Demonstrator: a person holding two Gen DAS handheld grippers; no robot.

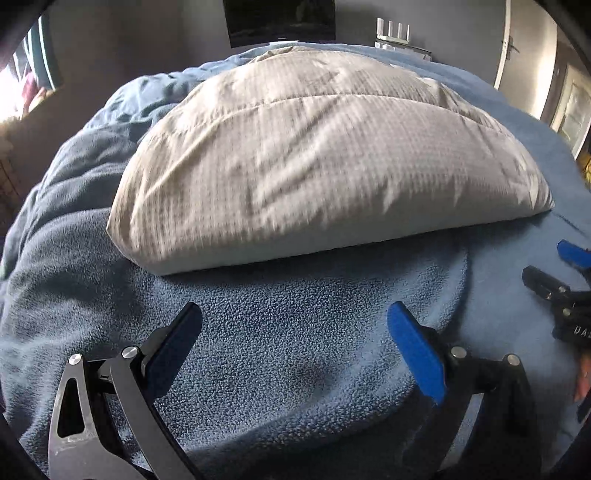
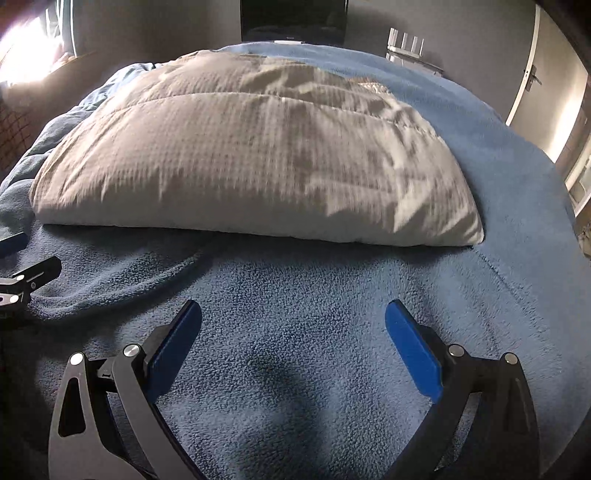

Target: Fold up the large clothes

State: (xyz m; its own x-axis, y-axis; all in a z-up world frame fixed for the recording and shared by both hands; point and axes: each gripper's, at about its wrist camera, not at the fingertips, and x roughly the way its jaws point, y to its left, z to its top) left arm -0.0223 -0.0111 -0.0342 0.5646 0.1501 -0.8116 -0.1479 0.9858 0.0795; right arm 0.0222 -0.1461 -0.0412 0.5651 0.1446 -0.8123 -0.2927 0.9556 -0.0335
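Note:
A large beige waffle-textured cloth (image 1: pixel 314 155) lies folded in a thick stack on a blue fleece blanket (image 1: pixel 295 332) that covers the bed; it also shows in the right wrist view (image 2: pixel 251 162), on the blanket (image 2: pixel 314 332). My left gripper (image 1: pixel 295 325) is open and empty, low over the fleece, a short way in front of the cloth's near edge. My right gripper (image 2: pixel 293 325) is open and empty, also over the fleece in front of the cloth. The right gripper shows at the right edge of the left wrist view (image 1: pixel 554 269).
A dark screen (image 1: pixel 280 18) hangs on the far wall. A white door (image 1: pixel 506 44) stands at the right. A bright window (image 1: pixel 14 92) is at the left. The blanket is rumpled at the left (image 1: pixel 74 155).

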